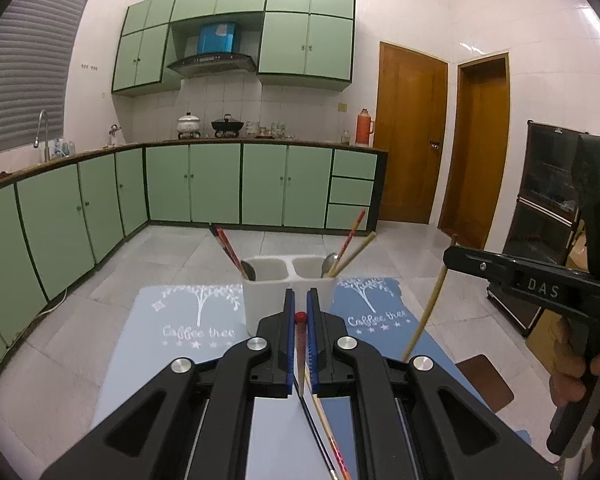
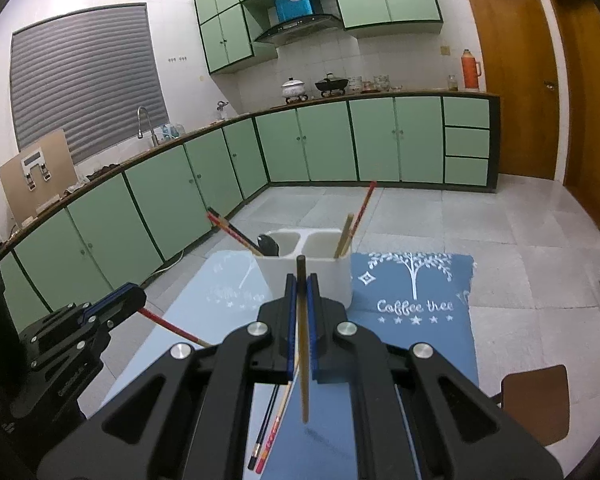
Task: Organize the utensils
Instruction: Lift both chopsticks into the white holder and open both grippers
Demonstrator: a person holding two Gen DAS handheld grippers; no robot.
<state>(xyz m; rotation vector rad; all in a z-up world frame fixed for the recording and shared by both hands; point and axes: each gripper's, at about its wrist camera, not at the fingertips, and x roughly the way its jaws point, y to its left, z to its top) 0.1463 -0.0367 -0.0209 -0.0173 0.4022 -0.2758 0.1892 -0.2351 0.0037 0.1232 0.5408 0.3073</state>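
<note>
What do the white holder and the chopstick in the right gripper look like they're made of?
White holder: likely matte plastic or ceramic; smooth, opaque, thick rounded rims. Chopstick clamped in the right gripper: probably bamboo or wood; pale tan, dull finish, darker top end.

The white holder [image 1: 288, 288] stands at the table's far edge; chopsticks [image 1: 350, 240] and spoons lean from both outer corners of it. Bare mat [image 2: 420, 344] lies open on its right side.

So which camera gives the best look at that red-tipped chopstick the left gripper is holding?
The right wrist view: it shows the red-tipped chopstick side-on, slanting out below the left gripper. The left wrist view looks along it, so the chopstick appears foreshortened between the shut blue pads.
</note>
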